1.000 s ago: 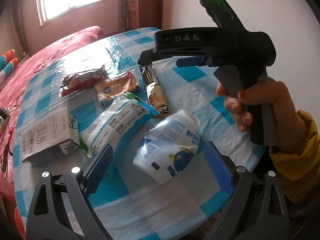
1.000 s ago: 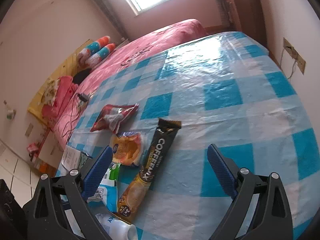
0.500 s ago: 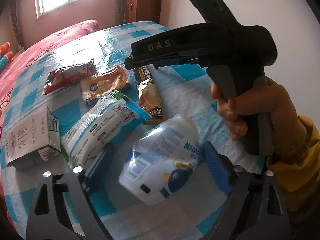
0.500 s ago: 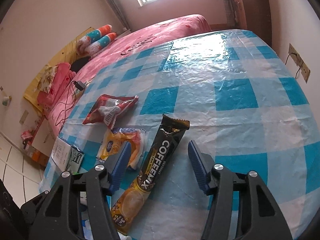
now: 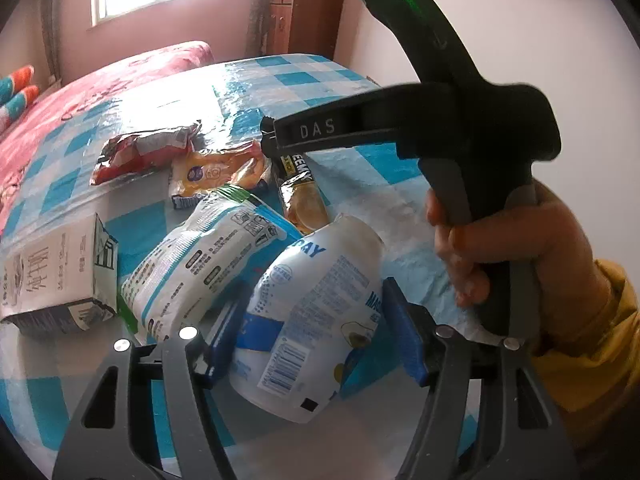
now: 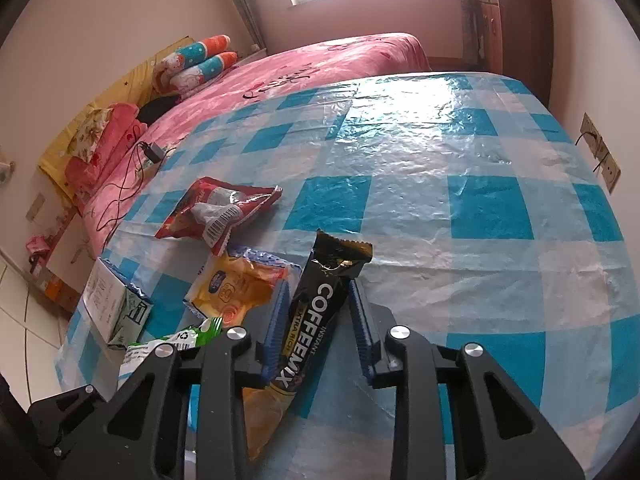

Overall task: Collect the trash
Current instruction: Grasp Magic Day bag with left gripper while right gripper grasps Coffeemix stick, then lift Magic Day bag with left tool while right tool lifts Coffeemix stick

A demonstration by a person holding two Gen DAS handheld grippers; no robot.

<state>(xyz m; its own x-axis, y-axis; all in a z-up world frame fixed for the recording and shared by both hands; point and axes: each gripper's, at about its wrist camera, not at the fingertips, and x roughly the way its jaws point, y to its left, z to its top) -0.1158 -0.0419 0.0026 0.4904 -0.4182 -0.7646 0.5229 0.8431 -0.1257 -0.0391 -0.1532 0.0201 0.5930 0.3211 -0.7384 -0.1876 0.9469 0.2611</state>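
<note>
A white and blue plastic cup point(image 5: 316, 316) lies on its side between the blue pads of my left gripper point(image 5: 312, 320); the pads touch it on both sides. My right gripper point(image 6: 318, 312) straddles a black Coffeemix sachet point(image 6: 316, 320), jaws narrow, pads close beside it. The sachet also shows in the left wrist view point(image 5: 300, 196) under the right gripper's body point(image 5: 460, 120). Other trash lies on the checked tablecloth: a red wrapper point(image 6: 220, 208), a yellow wrapper point(image 6: 240, 284), a white and green pouch point(image 5: 208, 256) and a carton point(image 5: 56, 272).
The blue and white checked table point(image 6: 460, 200) stretches far and right. A pink bed point(image 6: 300, 76) lies beyond its left edge. A wall with a socket point(image 6: 600, 152) is at the right. A wooden cabinet point(image 6: 516, 12) stands at the back.
Both grippers have closed in. The left one has moved forward around the cup and narrowed onto it. The right one has lowered over the Coffeemix sachet and narrowed its jaws.
</note>
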